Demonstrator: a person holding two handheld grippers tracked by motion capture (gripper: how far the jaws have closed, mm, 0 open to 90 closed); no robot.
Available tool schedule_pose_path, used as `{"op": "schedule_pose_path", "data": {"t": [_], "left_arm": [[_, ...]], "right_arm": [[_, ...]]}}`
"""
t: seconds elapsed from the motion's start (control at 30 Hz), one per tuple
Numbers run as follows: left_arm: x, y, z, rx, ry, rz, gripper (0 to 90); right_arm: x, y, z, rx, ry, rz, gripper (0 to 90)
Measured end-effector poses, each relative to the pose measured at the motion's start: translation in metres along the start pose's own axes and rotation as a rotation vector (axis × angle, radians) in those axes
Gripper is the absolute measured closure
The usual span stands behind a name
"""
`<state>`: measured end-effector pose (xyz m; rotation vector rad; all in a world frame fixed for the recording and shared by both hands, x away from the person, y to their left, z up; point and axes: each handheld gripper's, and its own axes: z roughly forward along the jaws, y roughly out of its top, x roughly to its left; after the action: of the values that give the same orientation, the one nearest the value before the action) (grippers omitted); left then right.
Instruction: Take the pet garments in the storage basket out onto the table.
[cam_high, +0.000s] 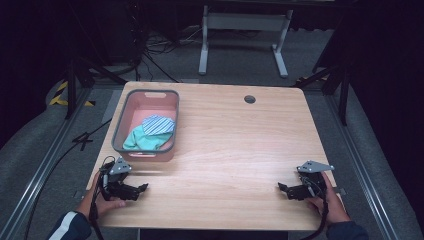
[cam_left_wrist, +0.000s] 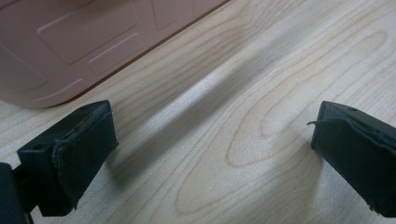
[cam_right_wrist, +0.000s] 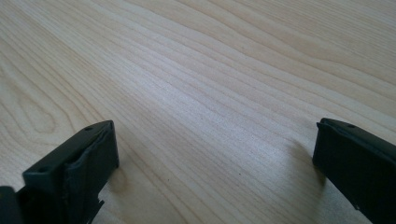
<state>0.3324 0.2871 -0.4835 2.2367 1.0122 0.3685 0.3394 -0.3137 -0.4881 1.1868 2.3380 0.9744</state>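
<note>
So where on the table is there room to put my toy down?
The wooden table is bare between the left claw and the right claw, and all across the right side up to the small round hole. It is crowded only at the left: the pink plastic basket holds folded cloths.

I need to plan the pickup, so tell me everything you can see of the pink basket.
The pink basket is a rectangular plastic-looking tub with rounded corners, a grey rim and a handle slot at its far end. It sits flat on the wooden table at the left, just beyond the left gripper. Inside lie a teal cloth and a blue-and-white striped cloth partly over it. Nothing touches the basket from outside; its embossed pink wall also shows in the left gripper view.
</note>
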Motion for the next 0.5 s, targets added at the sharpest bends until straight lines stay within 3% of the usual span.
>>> {"op": "schedule_pose_path", "data": {"t": [0.33, 0.5], "left_arm": [[0.0022, -0.0024, -0.0033, 0.006, -0.008, 0.019, 0.4], [0.0012, -0.0014, -0.0059, 0.032, -0.005, 0.005, 2.1]], "right_arm": [[0.0003, -0.0002, -0.0002, 0.000, -0.004, 0.003, 0.5], [0.0004, -0.0003, -0.0002, -0.001, -0.004, 0.005, 0.5]]}}
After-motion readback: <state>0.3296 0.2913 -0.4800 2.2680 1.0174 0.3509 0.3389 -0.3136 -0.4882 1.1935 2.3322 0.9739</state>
